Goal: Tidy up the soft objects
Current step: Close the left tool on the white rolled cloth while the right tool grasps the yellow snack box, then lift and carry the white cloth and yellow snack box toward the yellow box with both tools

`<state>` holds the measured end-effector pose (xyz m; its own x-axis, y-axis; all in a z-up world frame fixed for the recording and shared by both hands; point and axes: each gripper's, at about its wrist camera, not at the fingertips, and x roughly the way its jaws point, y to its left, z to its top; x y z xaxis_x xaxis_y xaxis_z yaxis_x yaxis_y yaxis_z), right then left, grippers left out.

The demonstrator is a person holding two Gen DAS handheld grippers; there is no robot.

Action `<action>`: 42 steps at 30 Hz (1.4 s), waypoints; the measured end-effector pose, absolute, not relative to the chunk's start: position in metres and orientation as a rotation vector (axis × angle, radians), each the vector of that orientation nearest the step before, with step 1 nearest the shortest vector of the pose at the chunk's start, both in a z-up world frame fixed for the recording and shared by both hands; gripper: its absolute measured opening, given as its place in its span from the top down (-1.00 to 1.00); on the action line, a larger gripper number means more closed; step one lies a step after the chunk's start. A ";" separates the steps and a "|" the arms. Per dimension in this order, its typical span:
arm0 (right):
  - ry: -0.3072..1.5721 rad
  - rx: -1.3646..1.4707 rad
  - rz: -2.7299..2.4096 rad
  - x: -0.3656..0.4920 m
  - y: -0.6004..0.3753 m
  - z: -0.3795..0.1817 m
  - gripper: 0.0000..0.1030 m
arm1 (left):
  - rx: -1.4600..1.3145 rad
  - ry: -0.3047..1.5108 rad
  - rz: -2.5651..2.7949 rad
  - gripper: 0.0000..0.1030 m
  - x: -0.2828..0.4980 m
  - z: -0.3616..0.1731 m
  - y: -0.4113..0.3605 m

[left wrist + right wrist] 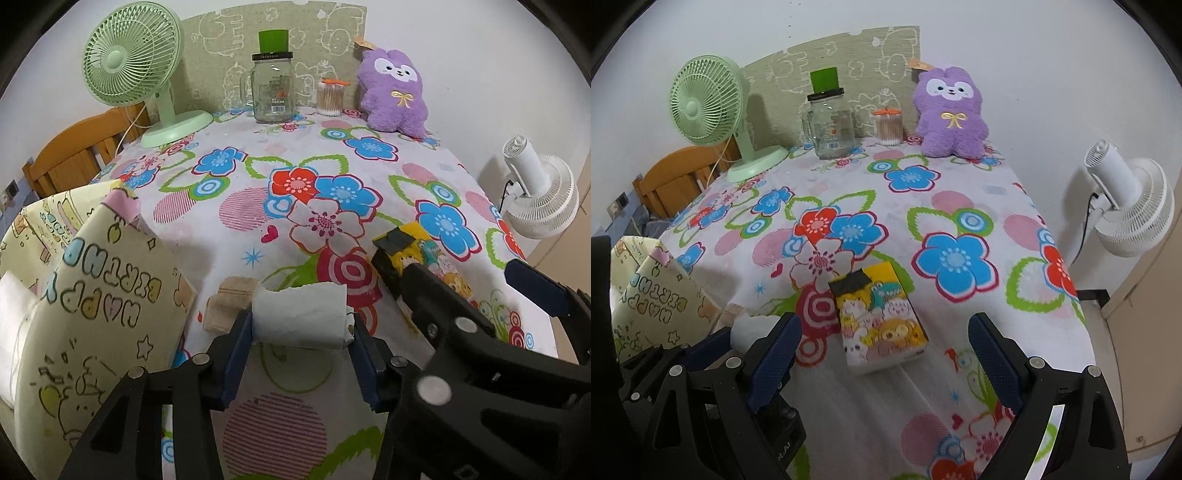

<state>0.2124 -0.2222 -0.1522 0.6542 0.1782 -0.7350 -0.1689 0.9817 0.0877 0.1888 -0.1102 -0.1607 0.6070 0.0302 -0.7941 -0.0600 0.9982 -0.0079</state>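
**Mia:** Left gripper (301, 332) has its two blue pads squeezed on a white roll of tissue paper (301, 314). See? The roll sits right between them, down at the near end of the table.

**Ben:** And the right gripper (884, 350)?

**Mia:** Its jaws are wide apart. Nothing is in them. A yellow tissue pack (879, 321) with cartoon animals lies flat on the flowery tablecloth (849, 221), just past the fingertips, not touching them.

**Ben:** What is that pale thing on the left?

**Mia:** A cream gift bag (99, 295) with bubble letters. It stands just beside the roll. Some small wooden blocks (227, 302) lie between the bag and the roll.

**Ben:** And far back?

**Mia:** A purple plush toy (395, 92) leans on the wall. Next to it are a tub of cotton swabs (330, 98), a glass jar (271, 92) and a green fan (136, 70). A white fan (1126, 206) stands off the table, on the right.
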 end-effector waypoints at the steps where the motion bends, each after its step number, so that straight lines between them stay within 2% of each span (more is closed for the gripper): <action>1: 0.834 0.012 0.203 0.215 -0.221 -0.153 -0.76 | -0.035 0.915 0.051 -0.01 0.190 -0.160 -0.110; 8: 0.881 0.011 0.217 0.232 -0.217 -0.164 -0.65 | -0.030 0.944 0.057 -0.01 0.202 -0.168 -0.110; 11: 0.923 0.009 0.226 0.237 -0.214 -0.173 -0.51 | -0.012 0.940 0.058 -0.02 0.201 -0.169 -0.111; 16: 0.965 0.013 0.239 0.242 -0.211 -0.183 -0.16 | 0.000 0.933 0.056 -0.01 0.201 -0.169 -0.112; 21: 0.968 0.005 0.225 0.238 -0.211 -0.181 0.02 | -0.005 0.938 0.037 -0.01 0.198 -0.169 -0.111; 42: 0.926 0.042 0.145 0.193 -0.228 -0.156 0.06 | 0.030 0.903 -0.053 -0.01 0.162 -0.147 -0.126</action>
